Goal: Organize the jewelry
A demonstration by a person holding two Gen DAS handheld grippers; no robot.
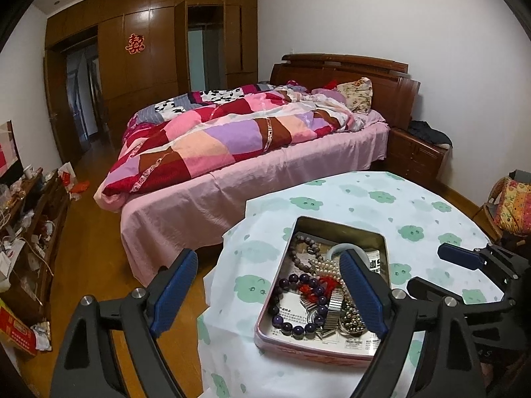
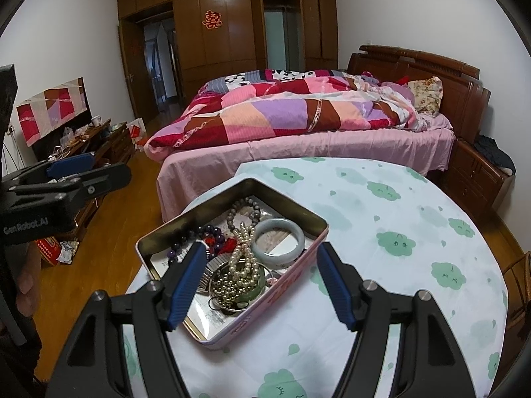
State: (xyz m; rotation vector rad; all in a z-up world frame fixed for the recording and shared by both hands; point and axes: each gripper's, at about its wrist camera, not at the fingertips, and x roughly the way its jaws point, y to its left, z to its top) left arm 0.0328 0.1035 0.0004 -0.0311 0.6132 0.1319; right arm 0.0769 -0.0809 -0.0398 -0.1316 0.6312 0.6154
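A pink metal tin [image 1: 381,242] [image 2: 252,325] sits on the round table and holds a heap of jewelry. Inside lie a purple bead bracelet [image 1: 293,301] [image 2: 212,232], a pearl necklace [image 2: 244,252] [image 1: 327,265], a pale jade bangle [image 2: 278,242], a grey bead bracelet [image 1: 298,255] [image 2: 244,212] and a metal watch band [image 1: 335,308]. My left gripper [image 1: 268,292] is open and empty, hovering over the tin's left edge. My right gripper [image 2: 259,285] is open and empty, just above the tin's near right corner. The right gripper also shows in the left wrist view [image 1: 464,258].
The table wears a white cloth with green clouds [image 2: 395,242] [image 1: 381,195]. A bed with a patchwork quilt [image 2: 298,112] [image 1: 232,132] stands behind it. A cluttered low cabinet [image 1: 30,219] lines the left wall. A chair with a cushion [image 1: 511,205] is at the right.
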